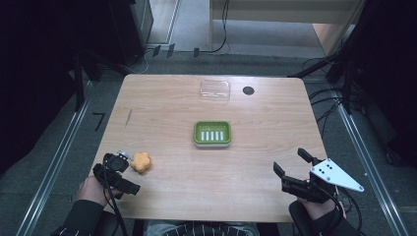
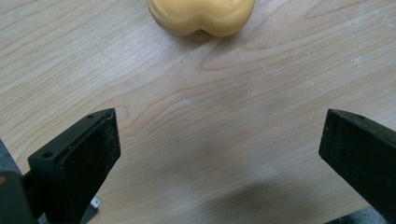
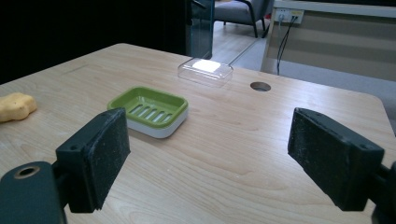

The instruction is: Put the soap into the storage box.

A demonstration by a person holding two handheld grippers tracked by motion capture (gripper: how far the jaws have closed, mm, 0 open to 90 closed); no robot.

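Observation:
A yellow flower-shaped soap [image 1: 141, 162] [image 2: 201, 16] [image 3: 16, 107] lies near the table's front left. My left gripper [image 1: 124, 171] [image 2: 219, 154] hovers just before it, jaws wide open and empty, pointed down at the wood. A green soap dish [image 1: 212, 133] [image 3: 149, 110] with a slotted white insert sits at the table's middle. Behind it lies a clear plastic lid [image 1: 215, 90] [image 3: 205, 71]. My right gripper [image 1: 292, 162] [image 3: 210, 158] stands open and empty at the front right, facing the dish.
The wooden table [image 1: 167, 108] has a round cable hole [image 1: 248, 90] [image 3: 260, 86] at the back right. Dark stands and cables flank both sides. A chair [image 3: 243, 11] stands on the floor beyond the far edge.

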